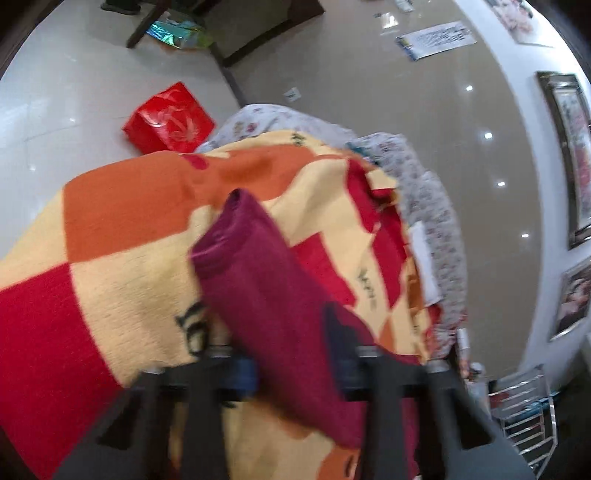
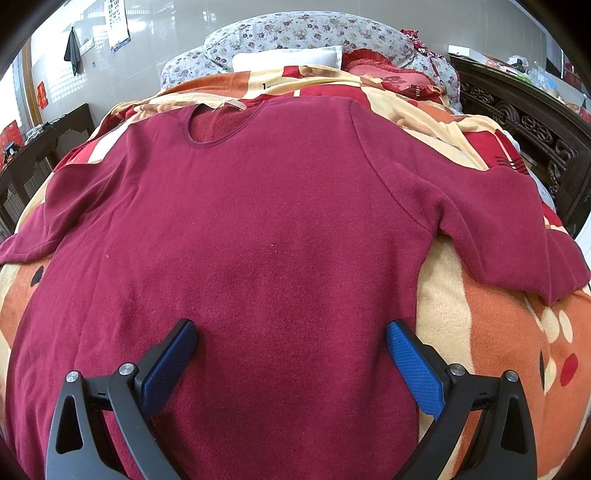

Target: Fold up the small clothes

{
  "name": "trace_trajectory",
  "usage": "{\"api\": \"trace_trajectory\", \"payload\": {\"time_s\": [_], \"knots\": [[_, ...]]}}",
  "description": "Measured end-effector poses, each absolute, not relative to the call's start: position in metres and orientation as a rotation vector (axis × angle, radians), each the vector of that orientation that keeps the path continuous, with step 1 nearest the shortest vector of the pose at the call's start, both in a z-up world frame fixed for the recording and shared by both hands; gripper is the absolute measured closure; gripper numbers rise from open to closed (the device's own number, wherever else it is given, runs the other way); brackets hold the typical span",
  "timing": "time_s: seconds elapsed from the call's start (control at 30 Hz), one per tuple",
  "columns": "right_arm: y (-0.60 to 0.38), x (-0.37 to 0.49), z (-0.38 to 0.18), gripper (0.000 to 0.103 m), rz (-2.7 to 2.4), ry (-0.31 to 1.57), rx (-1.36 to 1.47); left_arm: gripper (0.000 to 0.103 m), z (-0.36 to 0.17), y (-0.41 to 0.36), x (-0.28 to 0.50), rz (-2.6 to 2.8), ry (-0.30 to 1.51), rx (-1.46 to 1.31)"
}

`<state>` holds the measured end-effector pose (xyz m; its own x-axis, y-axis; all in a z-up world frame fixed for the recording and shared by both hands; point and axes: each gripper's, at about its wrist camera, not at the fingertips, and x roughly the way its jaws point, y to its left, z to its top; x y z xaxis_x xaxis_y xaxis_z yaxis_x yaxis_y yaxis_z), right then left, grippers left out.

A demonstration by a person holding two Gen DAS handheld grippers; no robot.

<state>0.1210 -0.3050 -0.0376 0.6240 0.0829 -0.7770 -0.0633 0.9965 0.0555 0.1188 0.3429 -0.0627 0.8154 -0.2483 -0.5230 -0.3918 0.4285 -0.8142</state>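
A maroon long-sleeved top (image 2: pixel 280 221) lies flat, neck away from me, on a red, orange and cream checked blanket (image 2: pixel 491 332). My right gripper (image 2: pixel 291 332) is open, its blue pads (image 2: pixel 173 362) spread over the top's lower body, holding nothing. In the left wrist view, which is blurred, a maroon sleeve (image 1: pixel 273 280) runs up between the fingers of my left gripper (image 1: pixel 291 369). The fingers look spread and the cloth hides the pads, so I cannot tell whether they grip it.
The blanket (image 1: pixel 122 229) covers a bed with a floral quilt (image 2: pixel 303 33), a white pillow (image 2: pixel 288 57) and red cushions at the head. A dark carved wooden frame (image 2: pixel 524 122) stands on the right. A red bag (image 1: pixel 170 118) sits on the tiled floor.
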Motion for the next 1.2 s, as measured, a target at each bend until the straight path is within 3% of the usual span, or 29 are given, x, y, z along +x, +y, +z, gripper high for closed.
{"api": "trace_trajectory", "payload": {"time_s": [0.13,0.3,0.4,0.53,0.77,0.9,1.13,1.17,1.2], "knots": [[-0.306,0.121,-0.037,0.0,0.085,0.892,0.027,0.097,-0.05,0.336,0.11,0.191,0.628,-1.085],[-0.307,0.12,-0.036,0.0,0.089,0.888,0.033,0.097,0.021,0.294,0.089,0.213,0.465,-0.874],[-0.307,0.12,-0.036,0.0,0.091,0.886,0.036,0.097,0.069,0.243,0.088,0.061,0.36,-0.755],[-0.311,0.119,-0.036,0.0,0.105,0.876,0.063,0.097,0.099,0.129,0.124,-0.279,0.383,-0.637],[-0.325,0.114,-0.031,0.0,0.141,0.841,0.168,0.097,0.053,-0.049,0.182,-0.532,0.561,-0.522],[-0.335,0.105,-0.022,0.0,0.081,0.831,0.207,0.097,0.006,-0.112,0.199,-0.581,0.688,-0.458],[-0.377,0.066,0.005,0.0,-0.019,0.745,0.238,0.097,-0.022,-0.177,0.203,-0.662,0.751,-0.349],[-0.383,0.063,0.007,0.0,-0.025,0.739,0.238,0.095,-0.024,-0.18,0.204,-0.668,0.76,-0.347],[-0.388,0.061,0.009,0.0,-0.034,0.736,0.234,0.083,-0.026,-0.184,0.205,-0.678,0.777,-0.347]]}}
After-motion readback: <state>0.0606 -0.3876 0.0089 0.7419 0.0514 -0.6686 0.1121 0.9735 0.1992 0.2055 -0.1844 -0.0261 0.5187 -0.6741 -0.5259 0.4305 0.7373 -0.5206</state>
